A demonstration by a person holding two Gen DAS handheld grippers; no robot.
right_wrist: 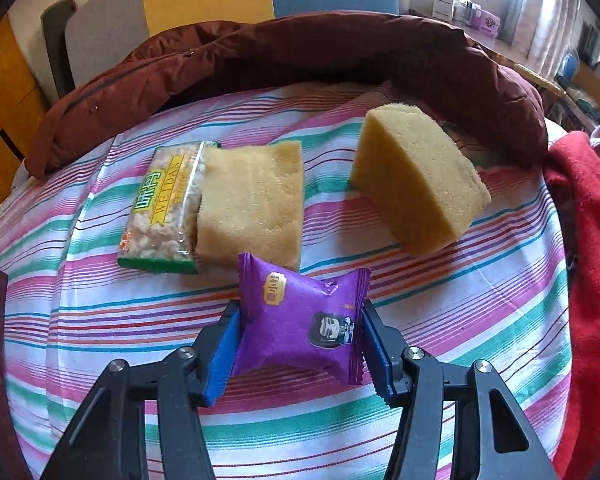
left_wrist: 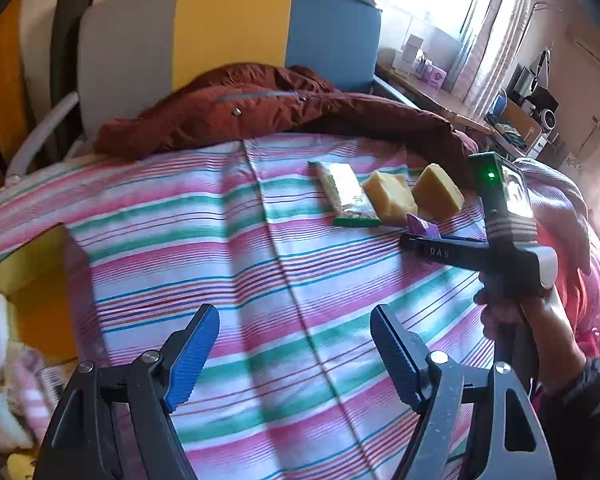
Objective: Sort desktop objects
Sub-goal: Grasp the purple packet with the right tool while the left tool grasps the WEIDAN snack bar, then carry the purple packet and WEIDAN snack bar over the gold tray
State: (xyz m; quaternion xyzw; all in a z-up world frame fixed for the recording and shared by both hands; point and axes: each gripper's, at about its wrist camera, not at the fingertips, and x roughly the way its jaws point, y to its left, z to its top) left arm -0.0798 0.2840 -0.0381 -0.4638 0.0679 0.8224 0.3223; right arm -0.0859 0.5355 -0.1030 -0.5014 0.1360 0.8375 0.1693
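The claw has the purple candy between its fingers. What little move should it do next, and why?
Probably lift it straight up a little. The right gripper has its blue pads against both sides of the purple packet, which still lies on the striped sheet just in front of a yellow sponge. Lifting clears the sponge.

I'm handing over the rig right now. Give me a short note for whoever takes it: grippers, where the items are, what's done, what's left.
Right gripper: jaws closed on the purple snack packet, which is low over the striped sheet.
Left gripper: jaws open, nothing between them, over bare sheet.
Still on the sheet: the green-edged snack bar touching the flat yellow sponge; the second yellow sponge stands tilted, apart to their right.
Done: the purple packet is gripped. Nothing visibly sorted yet.
Left: place the packet, then the bar and both sponges. An open yellow box sits at the left, possibly a destination.
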